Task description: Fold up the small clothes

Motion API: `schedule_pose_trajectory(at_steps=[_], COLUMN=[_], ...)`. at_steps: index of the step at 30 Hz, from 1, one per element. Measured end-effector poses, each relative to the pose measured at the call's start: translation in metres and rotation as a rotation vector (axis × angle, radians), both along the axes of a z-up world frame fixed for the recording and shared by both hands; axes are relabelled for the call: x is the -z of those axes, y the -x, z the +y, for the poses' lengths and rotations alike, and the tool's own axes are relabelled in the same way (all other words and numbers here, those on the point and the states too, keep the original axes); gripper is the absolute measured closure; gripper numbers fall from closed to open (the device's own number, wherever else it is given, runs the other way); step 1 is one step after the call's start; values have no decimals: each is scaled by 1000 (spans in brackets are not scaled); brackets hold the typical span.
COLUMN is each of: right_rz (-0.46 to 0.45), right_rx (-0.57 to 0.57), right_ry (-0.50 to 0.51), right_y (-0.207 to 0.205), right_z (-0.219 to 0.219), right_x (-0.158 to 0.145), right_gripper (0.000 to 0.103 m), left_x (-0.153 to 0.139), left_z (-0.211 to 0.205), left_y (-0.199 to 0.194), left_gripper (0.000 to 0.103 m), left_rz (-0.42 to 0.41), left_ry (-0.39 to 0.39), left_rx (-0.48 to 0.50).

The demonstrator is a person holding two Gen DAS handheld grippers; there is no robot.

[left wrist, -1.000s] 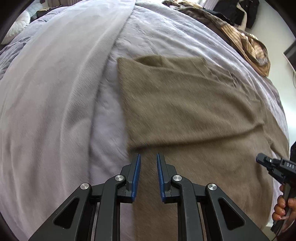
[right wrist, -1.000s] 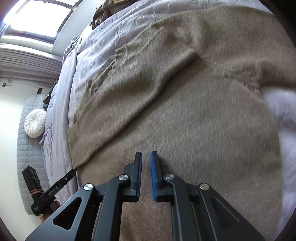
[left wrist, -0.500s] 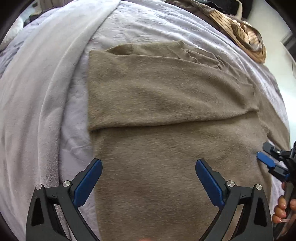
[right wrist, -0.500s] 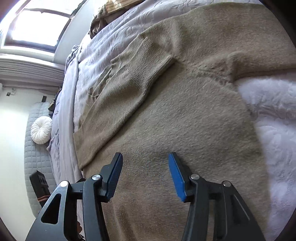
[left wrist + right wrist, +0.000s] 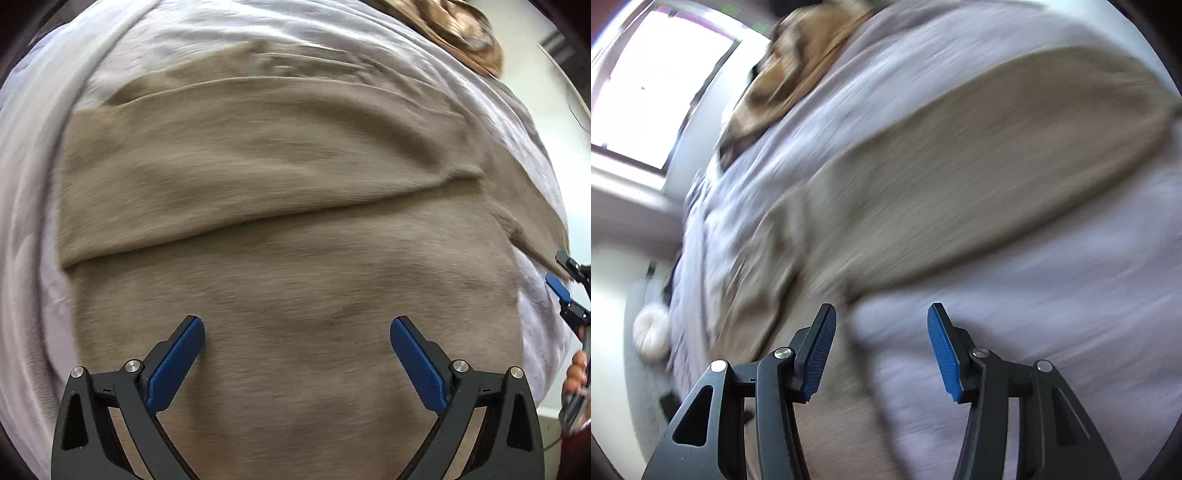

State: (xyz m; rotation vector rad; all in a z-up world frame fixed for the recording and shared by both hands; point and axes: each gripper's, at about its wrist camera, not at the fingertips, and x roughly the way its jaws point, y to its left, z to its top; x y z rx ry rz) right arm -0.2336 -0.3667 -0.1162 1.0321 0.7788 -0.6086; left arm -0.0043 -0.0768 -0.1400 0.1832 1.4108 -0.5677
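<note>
A tan knit sweater (image 5: pixel 280 206) lies flat on the bed, one sleeve folded across its body. My left gripper (image 5: pixel 297 328) is open wide and empty, just above the sweater's lower body. My right gripper (image 5: pixel 881 314) is open and empty, over the bedcover at the sweater's edge; it also shows in the left wrist view (image 5: pixel 561 277) at the far right. In the blurred right wrist view the sweater's sleeve (image 5: pixel 997 162) stretches out across the cover.
The bed has a pale lilac-grey quilted cover (image 5: pixel 33 206). A brown striped garment (image 5: pixel 458 37) lies heaped at the far side, also in the right wrist view (image 5: pixel 783 74). A round white cushion (image 5: pixel 652 336) and a bright window (image 5: pixel 653 85) are at the left.
Both grippers went from shut to open a second ago. Since then the left moved in over the sweater's body, and the right swung away toward the sweater's edge and sleeve.
</note>
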Motion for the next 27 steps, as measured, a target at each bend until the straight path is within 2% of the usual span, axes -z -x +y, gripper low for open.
schedule_pose_trajectory(at_steps=[3, 6, 11, 15, 19, 20, 21, 23, 25, 27], right_rz=[-20, -59, -198, -290, -376, -404, -441, -537, -593, -637], right_rx=[146, 250, 395, 440, 460, 464, 465, 457, 430, 349], right_ry=[6, -12, -90, -174, -226, -245, -271, -335, -353, -351], right_y=[41, 69, 96, 99, 96, 95, 94, 88, 79, 57], right_z=[-34, -59, -99, -121, -125, -127, -128, -127, -125, -121], right_x=[-5, -5, 5, 20, 25, 27, 31, 38, 35, 23], right_gripper=[47, 47, 47, 47, 48, 57, 77, 92, 93, 93], left_x=[-3, -2, 0, 2, 9, 12, 14, 16, 11, 6], left_z=[-31, -55, -87, -105, -109, -109, -109, -108, -102, -98], left_y=[10, 15, 20, 23, 21, 20, 19, 16, 14, 12], left_gripper=[3, 3, 3, 3, 3, 3, 3, 3, 3, 3], left_rz=[-20, -13, -8, -34, -14, 7, 26, 39, 40, 26], left_ry=[25, 52, 62, 32, 24, 26, 29, 42, 76, 87], left_rx=[51, 64, 66, 95, 88, 91, 96, 94, 87, 77])
